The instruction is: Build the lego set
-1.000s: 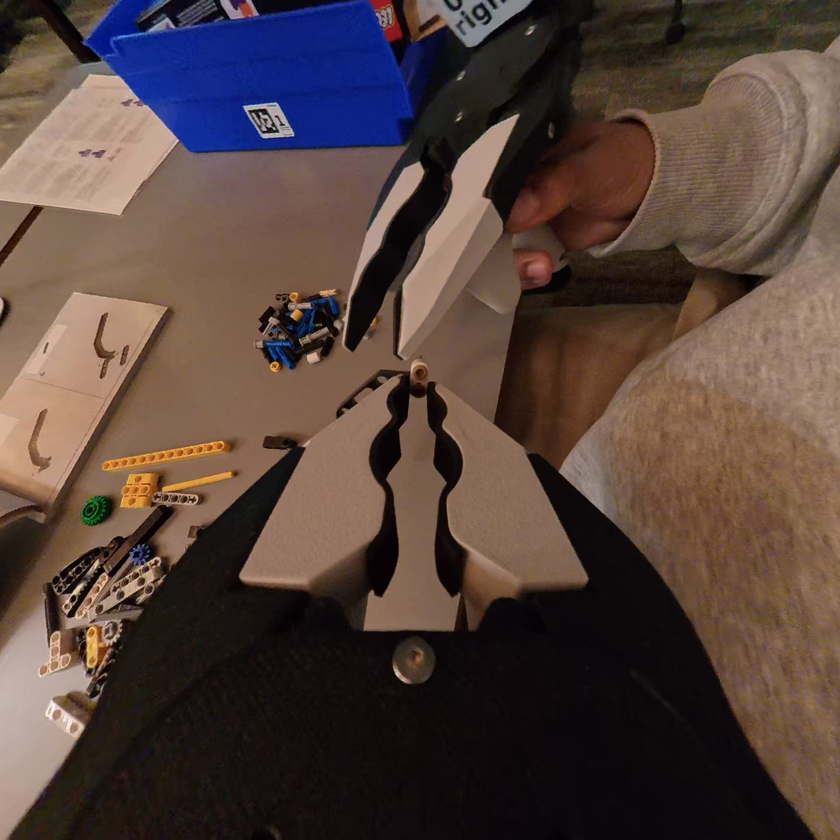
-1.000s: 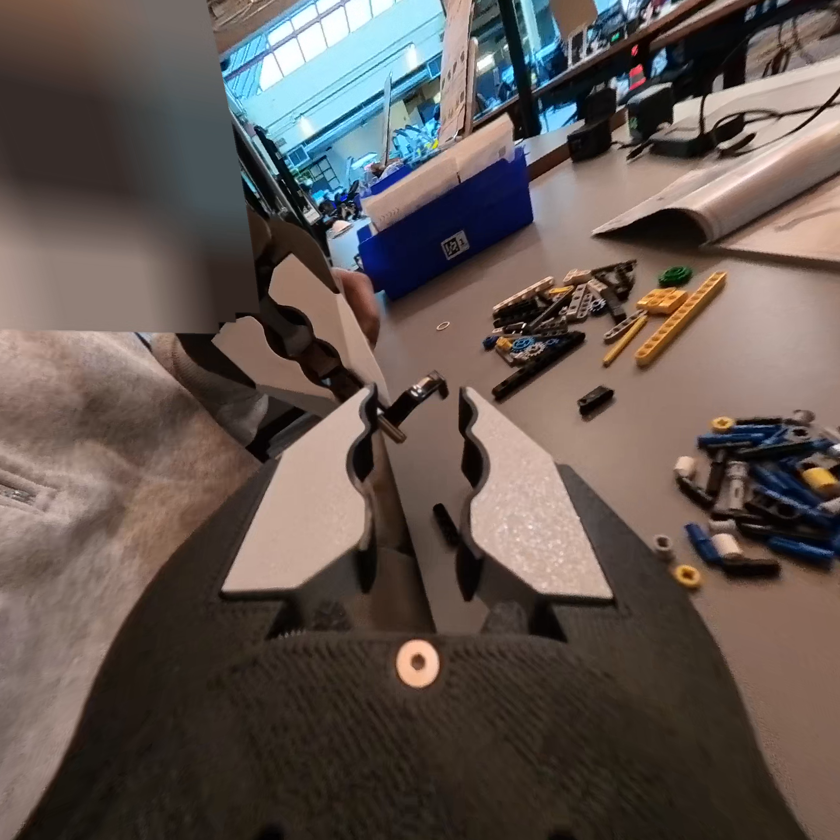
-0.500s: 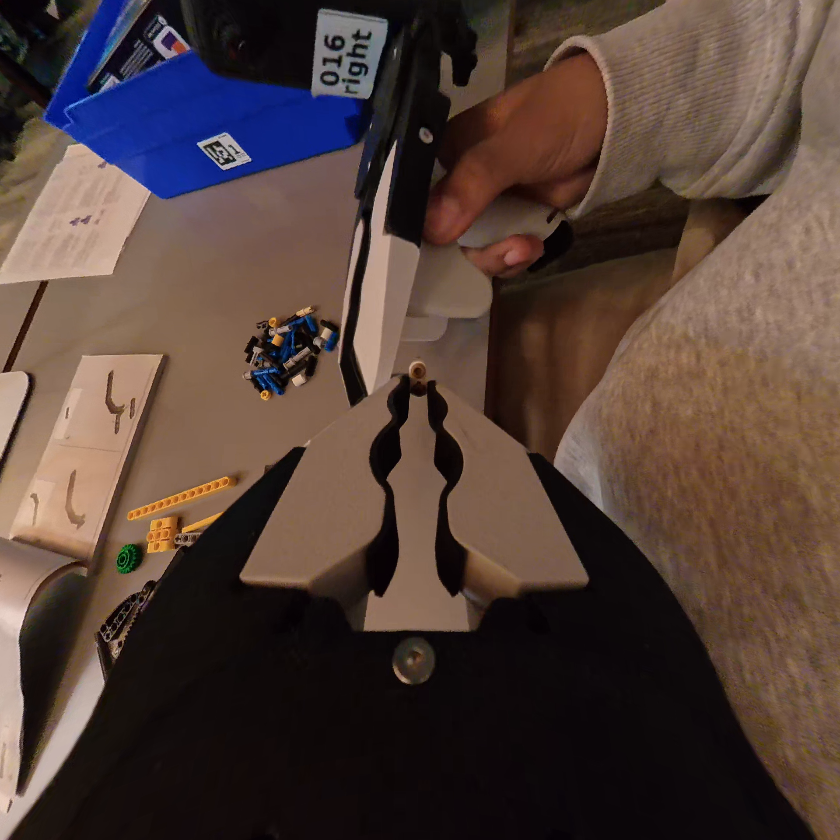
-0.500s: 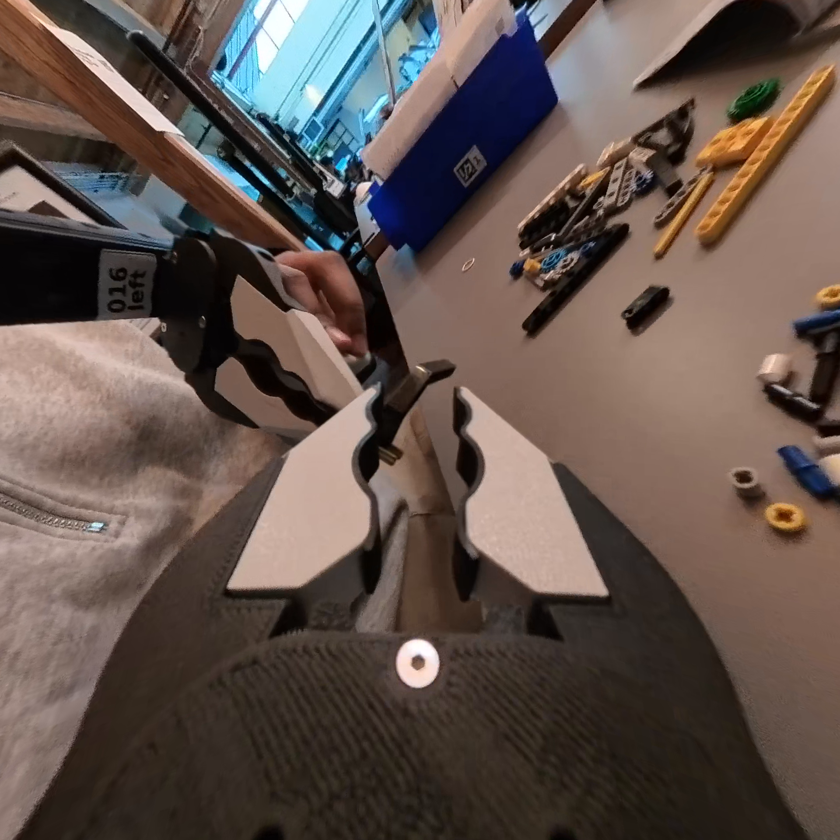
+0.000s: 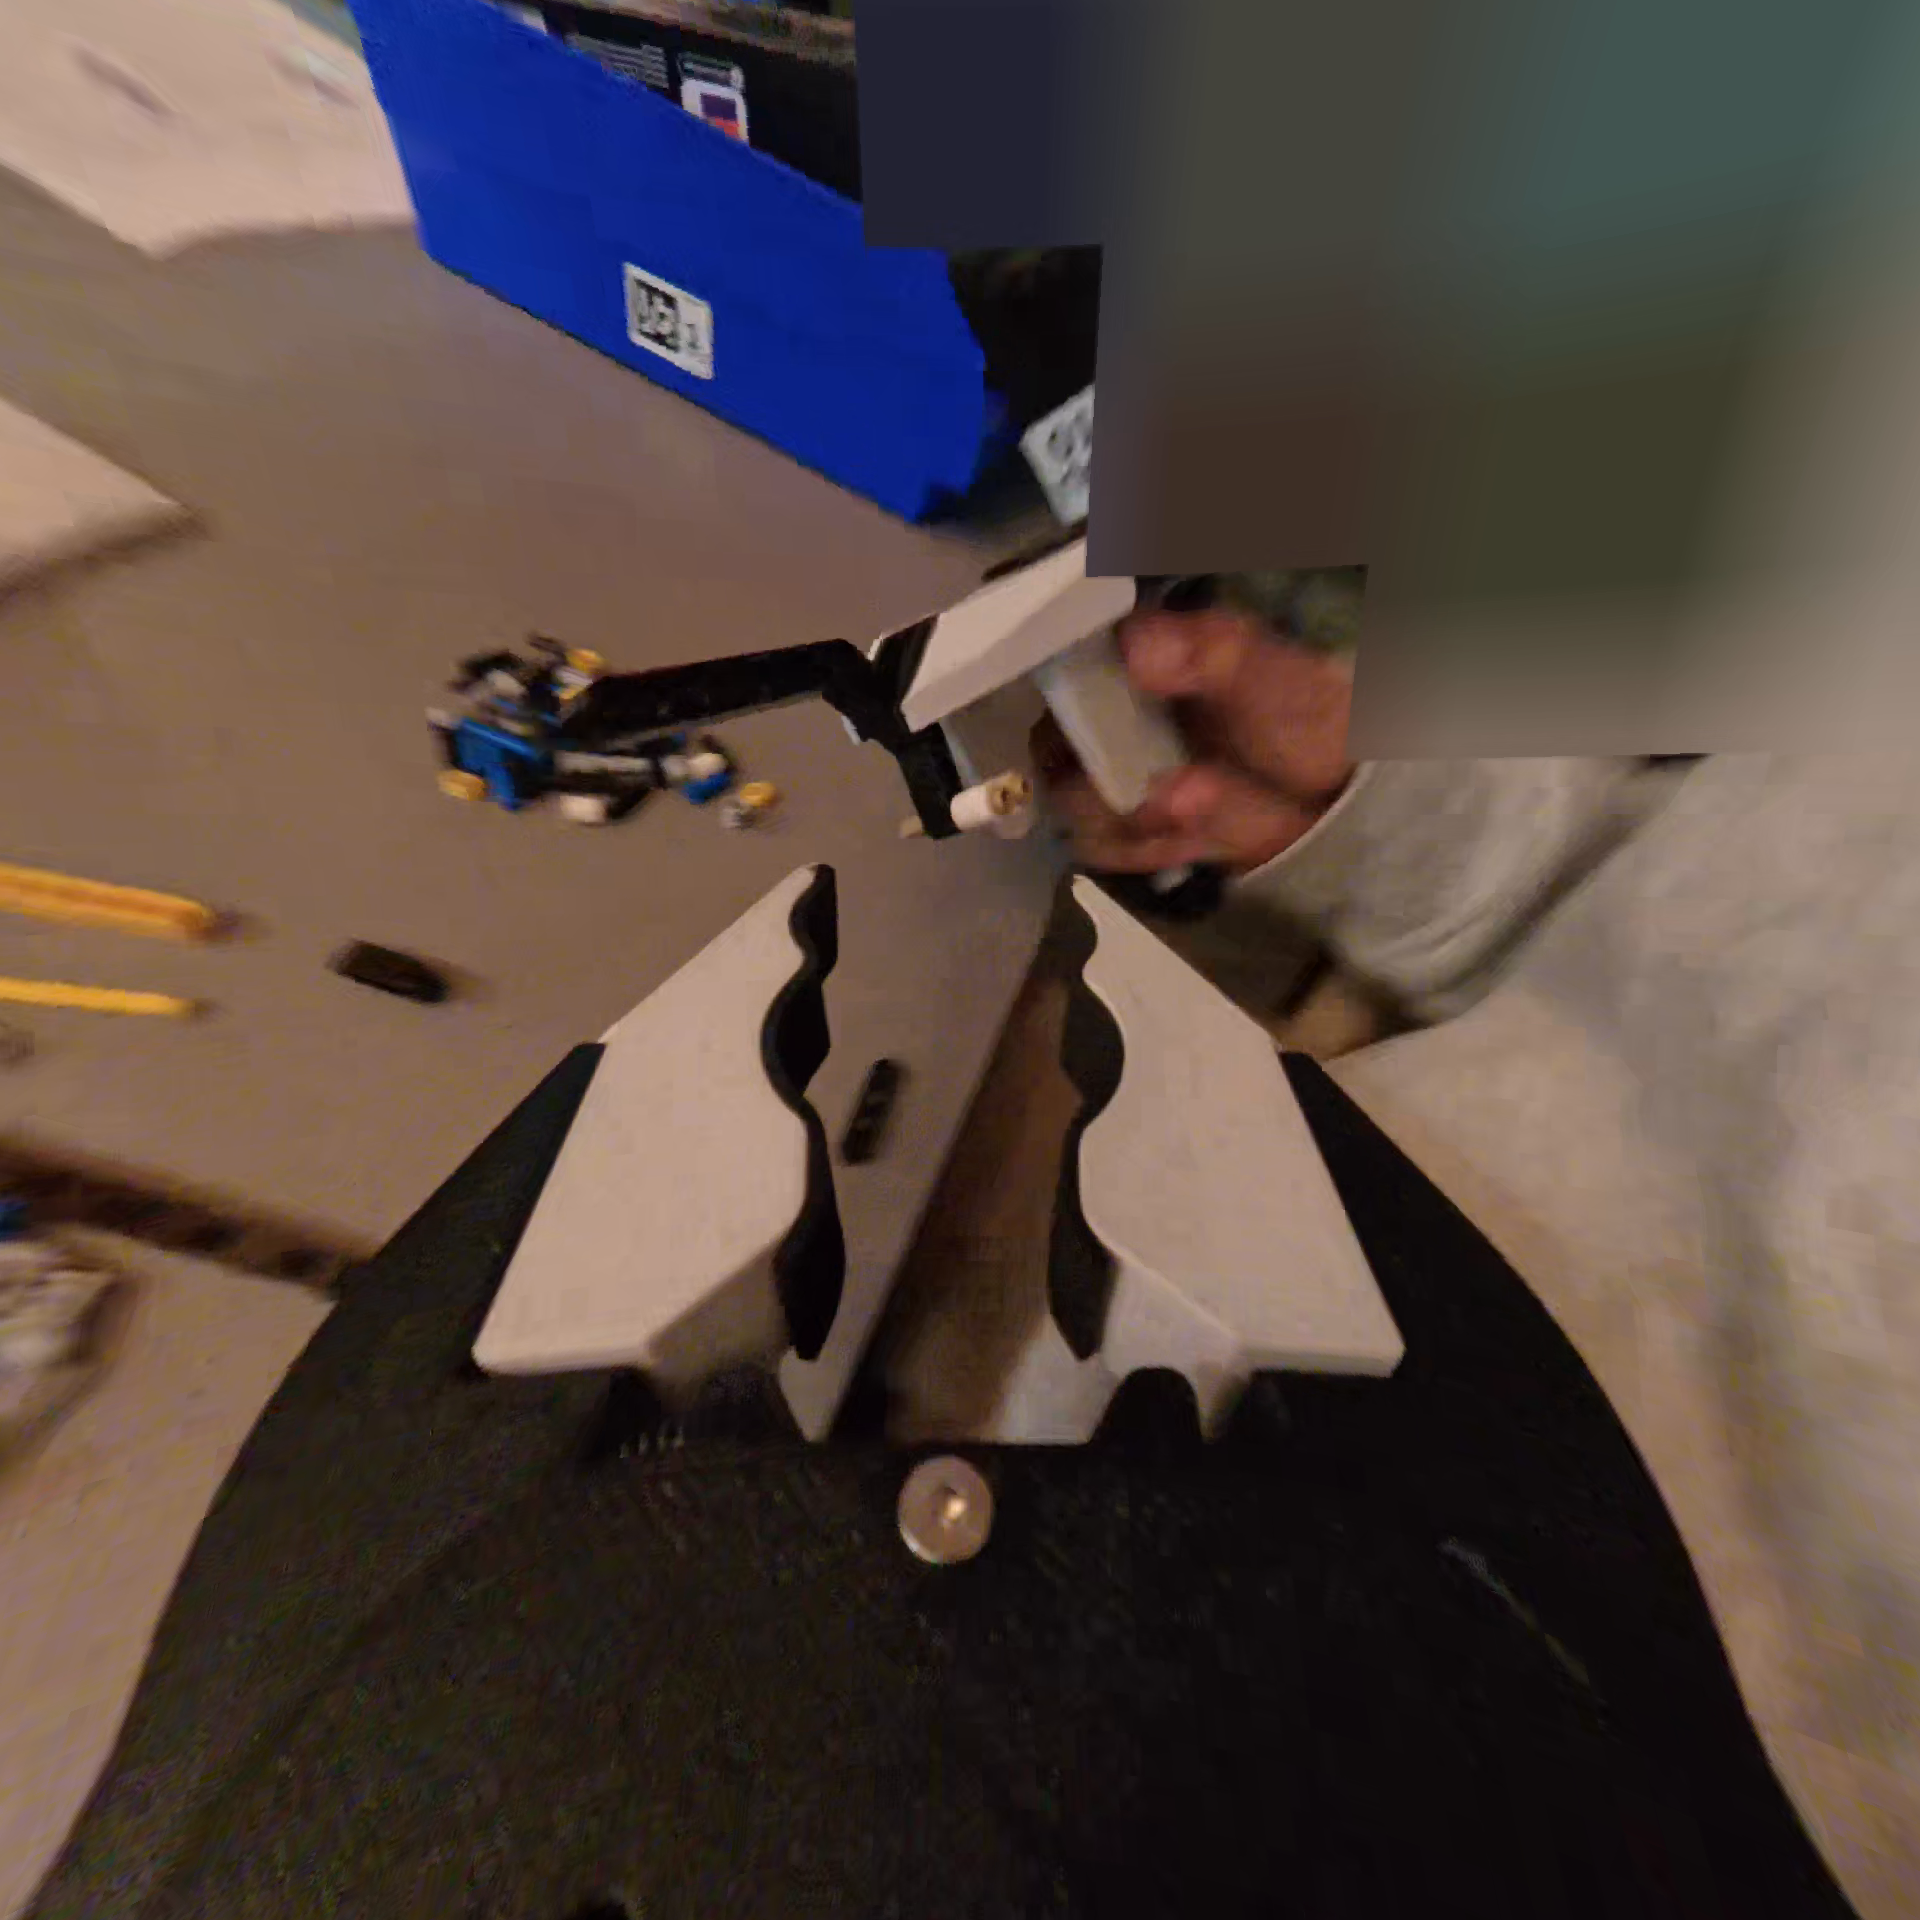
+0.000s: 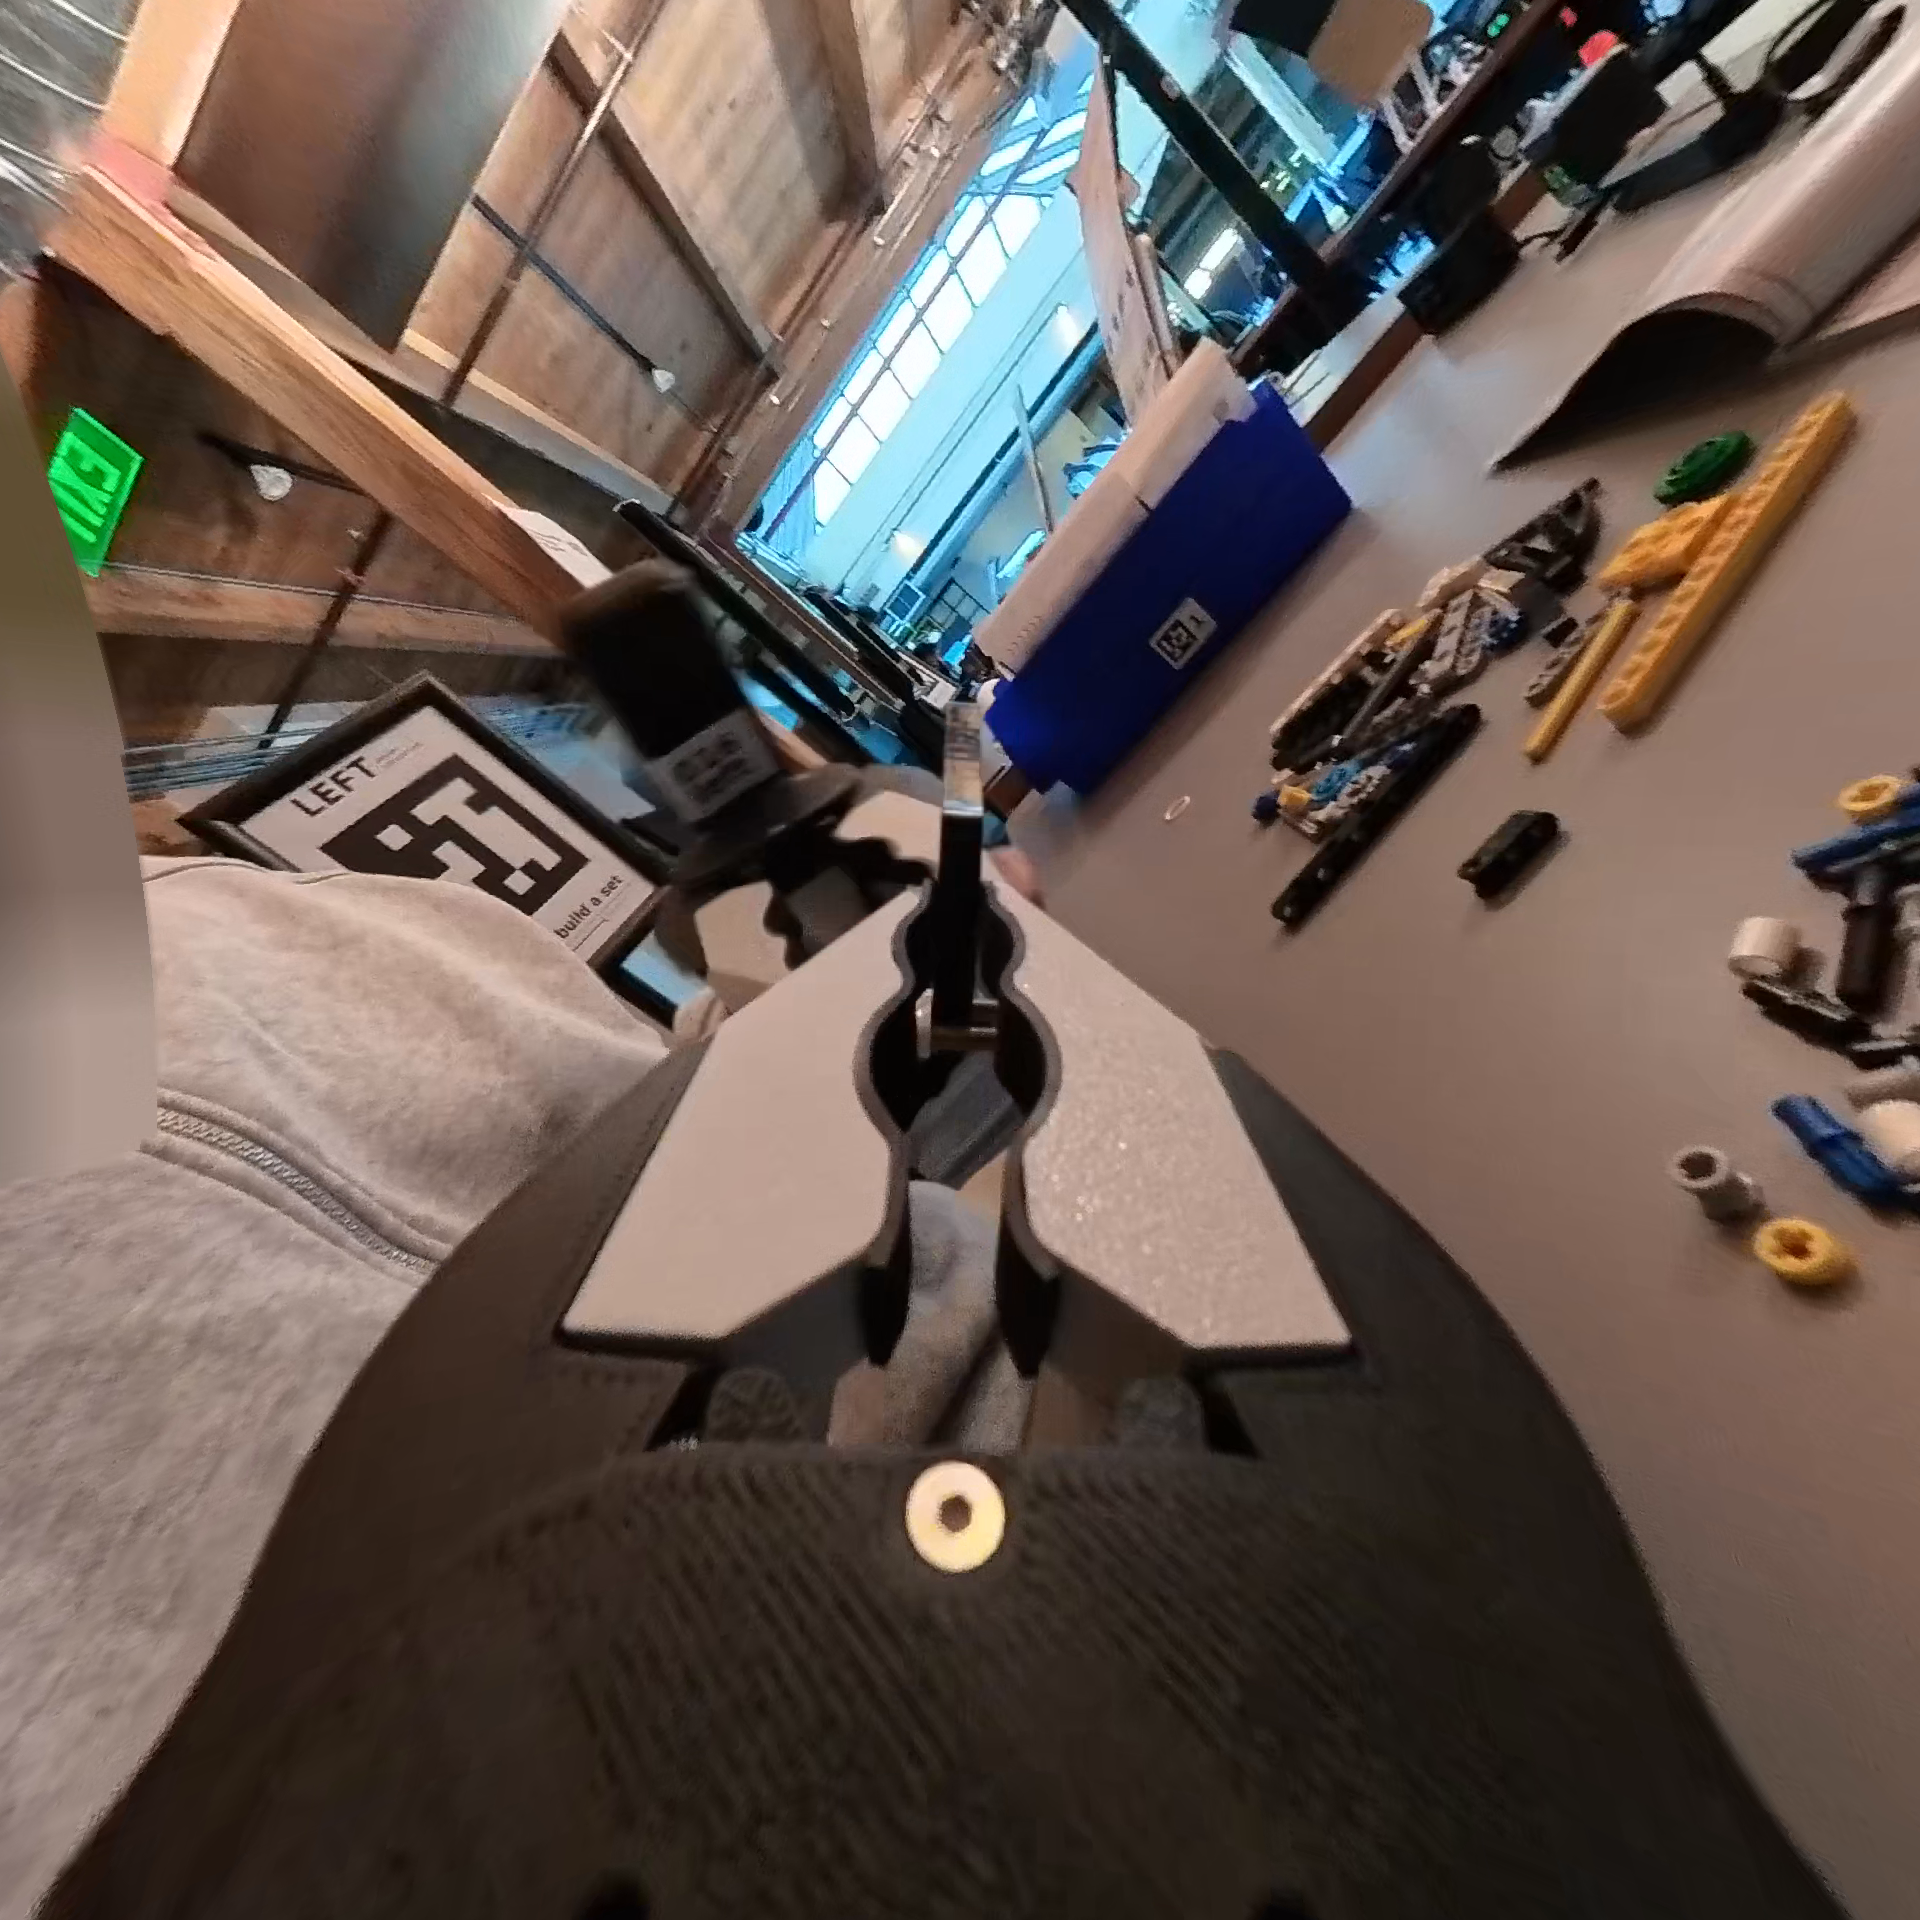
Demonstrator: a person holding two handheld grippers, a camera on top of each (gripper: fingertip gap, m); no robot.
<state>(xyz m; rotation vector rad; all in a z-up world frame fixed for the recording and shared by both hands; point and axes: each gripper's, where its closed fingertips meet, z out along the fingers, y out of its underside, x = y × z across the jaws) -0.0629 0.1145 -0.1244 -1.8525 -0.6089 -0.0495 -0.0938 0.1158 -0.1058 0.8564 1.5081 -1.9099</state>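
The grey table (image 6: 1558, 1039) is spreading out to the right of the right gripper (image 6: 954, 914), with the blue bin (image 6: 1174, 623) sitting far ahead of it. Loose parts are lying well to that gripper's right: a long yellow beam (image 6: 1725, 561), and a heap of blue and black pins (image 5: 582, 727) ahead and to the left of the left gripper (image 5: 940, 883).

The right gripper is pinching a bent black beam (image 5: 727, 686), its fingers pressed against the beam's flat sides. A small tan pin (image 5: 987, 802) is sticking out of the beam's lower end, just ahead of the left gripper's tips.

The left gripper is standing spread and empty, nothing between its fingers.

As I see it, the pin is looking only partly seated, so a nudge from the left gripper could be knocking it loose. The beam is being held by a narrow edge; any sideways push may be twisting it in the grip. A dropped piece could be falling off the table edge onto the person's lap.
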